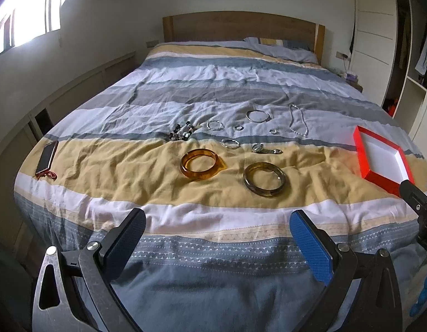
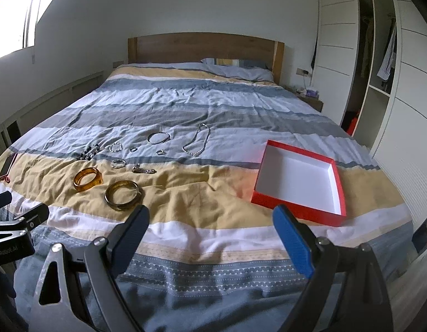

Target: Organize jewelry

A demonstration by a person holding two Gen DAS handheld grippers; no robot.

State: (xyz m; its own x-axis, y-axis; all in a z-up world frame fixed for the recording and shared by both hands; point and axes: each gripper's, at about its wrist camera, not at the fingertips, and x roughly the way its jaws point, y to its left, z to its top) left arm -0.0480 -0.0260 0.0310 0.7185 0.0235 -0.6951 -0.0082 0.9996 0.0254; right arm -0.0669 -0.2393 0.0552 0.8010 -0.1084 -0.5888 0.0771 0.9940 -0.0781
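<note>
1. The small silver pieces on the far part of the spread are hard to make out: two tiny rings (image 2: 133,149) and (image 2: 160,152) show only as specks, and the beaded cluster (image 1: 183,132) is a dark tangle whose form cannot be told
2. The red box (image 2: 299,182) is cut off at the right edge of the left wrist view; the right wrist view shows it whole, lying open on the bedspread (image 2: 202,193) with a white inside that holds nothing
3. The jewelry lies on the bedspread left of the box, well apart from it: an amber bangle (image 1: 200,163), an olive bangle (image 1: 264,179) just right of it, three silver bracelets (image 1: 258,116) (image 1: 215,125) (image 1: 230,143), a clasp piece (image 1: 266,149) and a silver chain necklace (image 1: 298,121) at the far right
4. A phone (image 1: 46,157) lies near the left edge of the bed
5. The left gripper (image 1: 217,242) is released, jaws wide apart and holding nothing, above the near edge of the bed
6. The right gripper (image 2: 210,235) is likewise spread wide and bare, its blue pad overlapping the near side of the box in view
7. A wooden headboard (image 2: 205,47) stands at the far end, a white wardrobe (image 2: 338,41) on the right
</note>
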